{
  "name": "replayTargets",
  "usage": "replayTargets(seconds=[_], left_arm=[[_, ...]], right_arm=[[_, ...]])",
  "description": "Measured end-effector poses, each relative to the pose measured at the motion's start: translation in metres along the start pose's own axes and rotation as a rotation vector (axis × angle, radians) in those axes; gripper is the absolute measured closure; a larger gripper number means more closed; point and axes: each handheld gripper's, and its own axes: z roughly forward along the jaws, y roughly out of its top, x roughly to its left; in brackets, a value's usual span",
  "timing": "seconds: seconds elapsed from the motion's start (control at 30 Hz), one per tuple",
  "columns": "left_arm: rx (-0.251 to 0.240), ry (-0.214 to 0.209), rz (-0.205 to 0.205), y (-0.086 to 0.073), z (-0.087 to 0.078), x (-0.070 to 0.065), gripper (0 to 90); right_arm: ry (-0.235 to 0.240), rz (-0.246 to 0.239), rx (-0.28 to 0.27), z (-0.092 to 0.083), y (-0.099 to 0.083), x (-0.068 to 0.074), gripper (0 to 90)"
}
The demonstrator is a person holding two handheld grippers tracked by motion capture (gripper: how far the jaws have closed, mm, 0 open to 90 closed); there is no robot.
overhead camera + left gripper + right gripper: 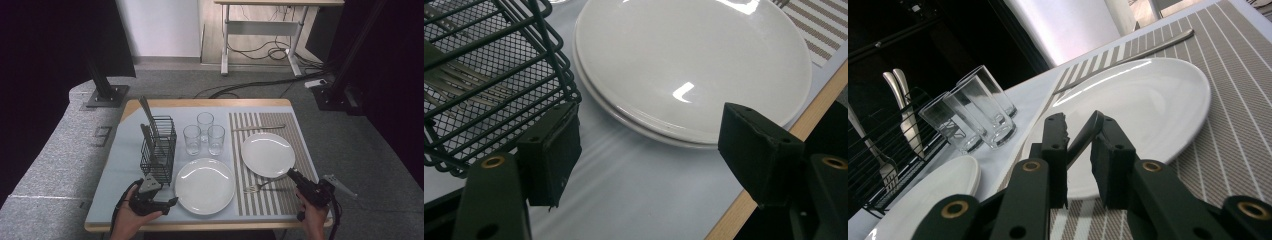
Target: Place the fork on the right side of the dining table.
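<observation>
A fork (257,187) rests its tines on the striped placemat (300,145), handle raised toward the front right. My right gripper (291,173) is shut on the end of that handle. In the right gripper view the handle (1083,137) runs up between the two jaws of the right gripper (1080,122), in front of a white plate (1148,100). My left gripper (162,192) stands open near the table's front edge, between the wire cutlery basket (159,150) and a second white plate (205,186). Nothing sits between the jaws of the left gripper (644,145).
Three clear glasses (204,132) stand behind the near plate (689,60). A knife (259,128) lies at the far end of the placemat. The basket (484,75) holds several utensils. The table's wooden front edge (774,165) is close to the left gripper.
</observation>
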Motion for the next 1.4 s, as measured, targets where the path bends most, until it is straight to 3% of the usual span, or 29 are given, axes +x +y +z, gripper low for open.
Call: replayTargets(seconds=[0.2, 0.6, 1.4], left_arm=[[-0.001, 0.001, 0.003, 0.000, 0.000, -0.001, 25.4], [-0.001, 0.000, 0.004, 0.000, 0.000, -0.001, 25.4], [0.007, 0.000, 0.007, 0.000, 0.002, -0.001, 25.3]], right_arm=[[-0.003, 0.016, -0.007, -0.006, -0.006, -0.007, 75.5], [0.002, 0.001, -0.044, -0.009, -0.010, -0.010, 74.8], [-0.035, 0.051, -0.021, -0.013, -0.015, -0.017, 72.5]])
